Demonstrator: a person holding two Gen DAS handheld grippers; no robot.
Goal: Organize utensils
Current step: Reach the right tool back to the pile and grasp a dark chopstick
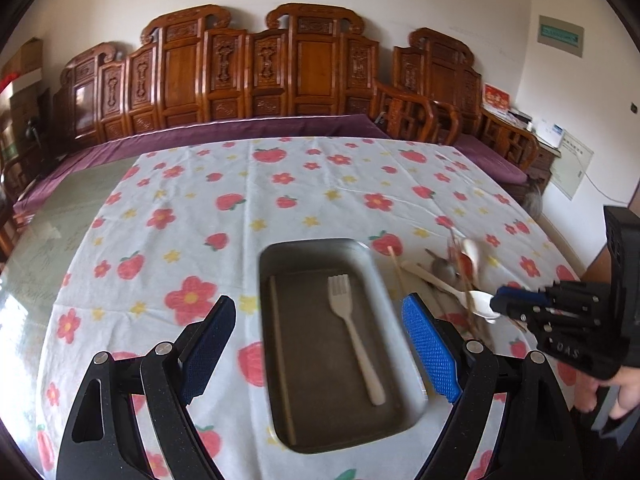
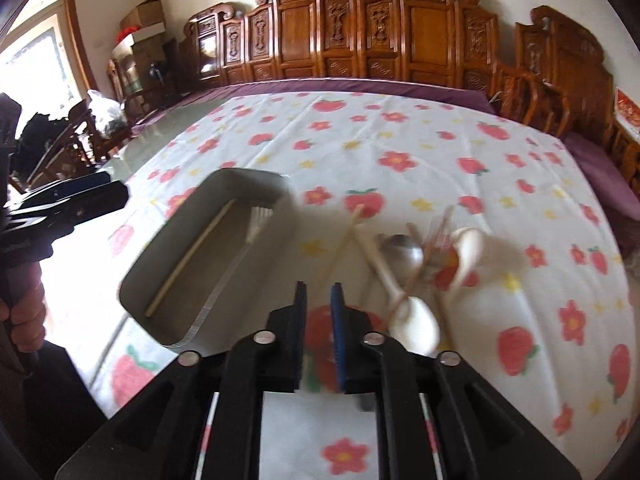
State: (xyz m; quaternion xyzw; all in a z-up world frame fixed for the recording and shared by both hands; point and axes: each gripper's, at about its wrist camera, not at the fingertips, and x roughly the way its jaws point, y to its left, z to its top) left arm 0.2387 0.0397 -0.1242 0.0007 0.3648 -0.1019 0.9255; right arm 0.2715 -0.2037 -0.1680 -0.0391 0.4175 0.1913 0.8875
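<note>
Carved wooden bench w/ purple cushion behind; desk (image 1: 280,200) under fruit-and-flower cloth. Left gripper (image 1: 320,344) wide open, nothing held, hovering over metal tray (image 1: 316,248); white fork (image 1: 356,336) and one chopstick (image 1: 282,360) lying in tray, between and just ahead of its fingers. Right gripper (image 2: 319,300) only narrowly parted, nothing between pads; tray ahead-left of it. Loose pile ahead-right: white spoon (image 2: 412,316), metal spoon (image 2: 402,250), second chopstick (image 2: 344,240), more utensils crossed on top, blurred. Risks: narrow gap likely to push chopstick aside rather than straddle it; overlapping handles probably drag neighbours or flick one off desk; thin stick apt to pivot in pads; tray rim close, possible knock.
</note>
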